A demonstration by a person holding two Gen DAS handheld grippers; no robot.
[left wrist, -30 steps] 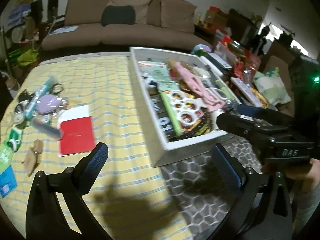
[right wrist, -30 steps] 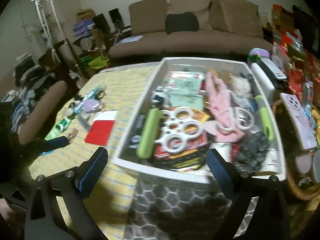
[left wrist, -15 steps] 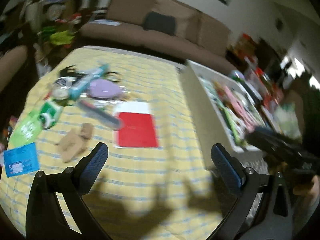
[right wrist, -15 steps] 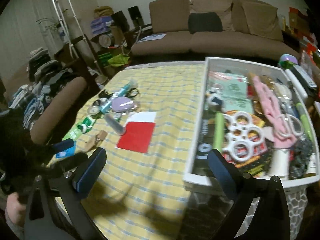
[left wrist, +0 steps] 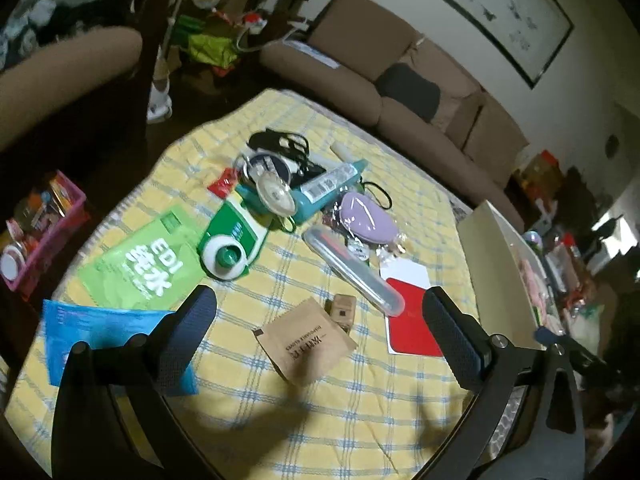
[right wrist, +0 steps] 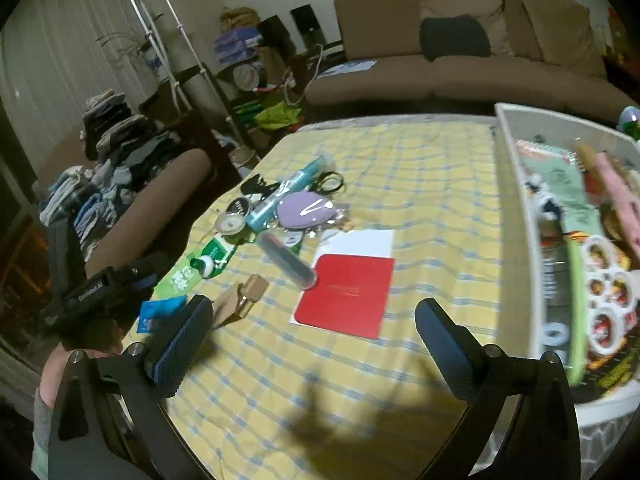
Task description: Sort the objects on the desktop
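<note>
Brown packet (left wrist: 306, 339) on yellow cloth (left wrist: 360, 420), between spread fingers of left gripper (left wrist: 320, 332); right gripper (right wrist: 312, 340) spread, empty.

A green pouch (left wrist: 138, 268) on the desk read "EDI" above large Chinese characters, a brown paper packet (left wrist: 306, 346) carried "DISPOSABLE GLOVES" in small upside-down print, and a teal tube (left wrist: 328, 190) showed an unreadable barcode label.

Black tongs (left wrist: 320, 332), blue textured pads (right wrist: 182, 350), silver screws, grey sleeve.
</note>
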